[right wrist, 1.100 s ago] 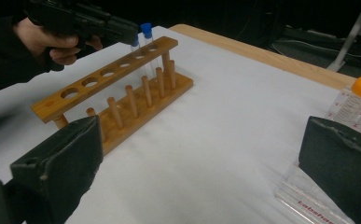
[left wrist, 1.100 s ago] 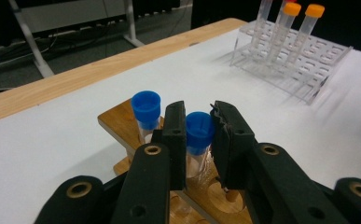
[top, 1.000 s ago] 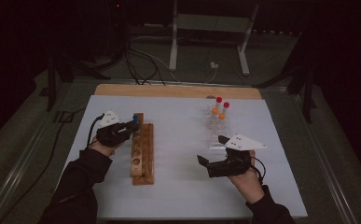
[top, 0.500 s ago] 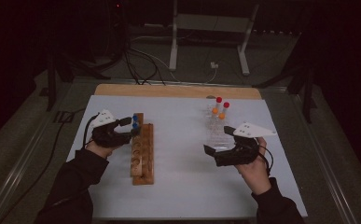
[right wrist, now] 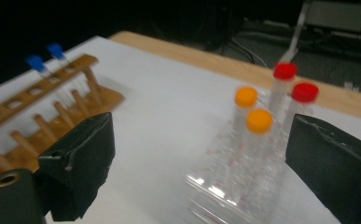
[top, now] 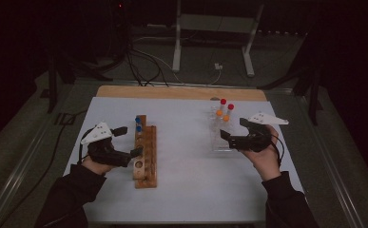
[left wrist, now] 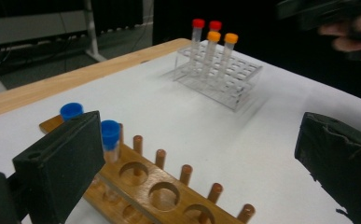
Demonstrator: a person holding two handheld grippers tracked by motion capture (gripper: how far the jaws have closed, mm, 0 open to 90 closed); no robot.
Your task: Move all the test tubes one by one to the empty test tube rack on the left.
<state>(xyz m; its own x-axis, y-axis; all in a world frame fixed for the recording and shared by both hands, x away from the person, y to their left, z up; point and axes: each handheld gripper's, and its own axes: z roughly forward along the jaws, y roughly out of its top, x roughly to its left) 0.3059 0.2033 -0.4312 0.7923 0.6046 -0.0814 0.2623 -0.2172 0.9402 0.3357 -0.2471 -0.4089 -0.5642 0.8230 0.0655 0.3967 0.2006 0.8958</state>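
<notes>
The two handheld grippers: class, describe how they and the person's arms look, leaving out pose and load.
Each gripper, left gripper and right gripper, has a black body, a pale three-cornered plate on top, a thin dark cable trailing behind, and two broad black block-like fingers with rough, worn edges. Both forearms wear dark long sleeves.

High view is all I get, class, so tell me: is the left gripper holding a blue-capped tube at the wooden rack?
Observer: No. The left gripper has just been opening its jaws, and nothing lies between them.
Operator: Where are the blue-capped tubes?
Observer: Two blue-capped tubes stand side by side at one end of the wooden rack, beside its row of pegs.
Operator: And the clear rack?
Observer: The clear rack holds two orange-capped tubes and two red-capped tubes; its other holes are empty.
</notes>
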